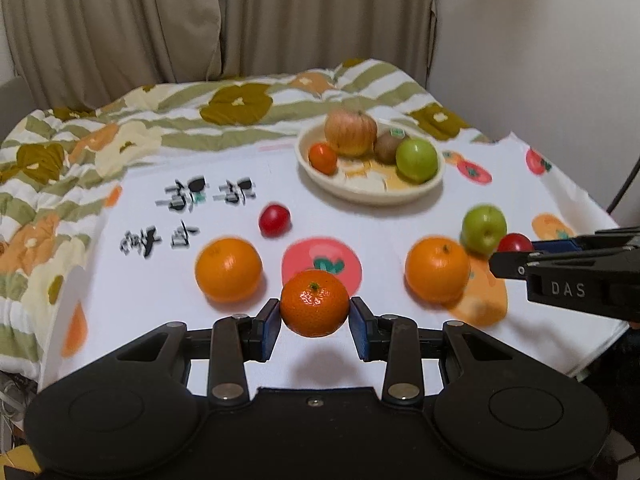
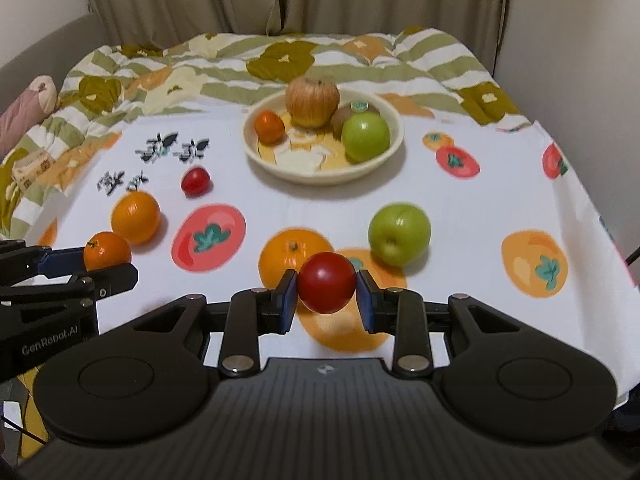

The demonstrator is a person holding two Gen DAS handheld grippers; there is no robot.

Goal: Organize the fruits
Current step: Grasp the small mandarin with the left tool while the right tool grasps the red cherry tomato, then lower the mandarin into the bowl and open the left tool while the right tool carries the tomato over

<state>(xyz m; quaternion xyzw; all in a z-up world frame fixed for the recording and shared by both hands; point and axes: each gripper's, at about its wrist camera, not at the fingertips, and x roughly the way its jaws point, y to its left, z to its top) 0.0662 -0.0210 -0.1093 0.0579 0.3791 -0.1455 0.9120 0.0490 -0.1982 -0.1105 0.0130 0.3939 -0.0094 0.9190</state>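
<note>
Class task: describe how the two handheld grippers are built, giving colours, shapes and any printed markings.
Both grippers are matt black, with broad rounded bodies bearing two round discs, silver rivets on hinged link bars, and blue pads on the fingers. The left gripper carries the lettering "GenRobot.AI" on its side; the right gripper shows "DAS" on its side and has a ribbed top. No sleeves or cables show.

**Curtained corner, patterned bedding**

Ahead of both grippers, beige curtains hang in heavy folds across the far side of the room. To the right of them stands a plain white wall, meeting the curtains at the corner. Between the curtains and the grippers lies a quilt with olive stripes and large orange and olive flowers, rumpled along its left edge. Over its near part is spread a white cloth printed with persimmons and black characters. Soft, even indoor light.
</note>
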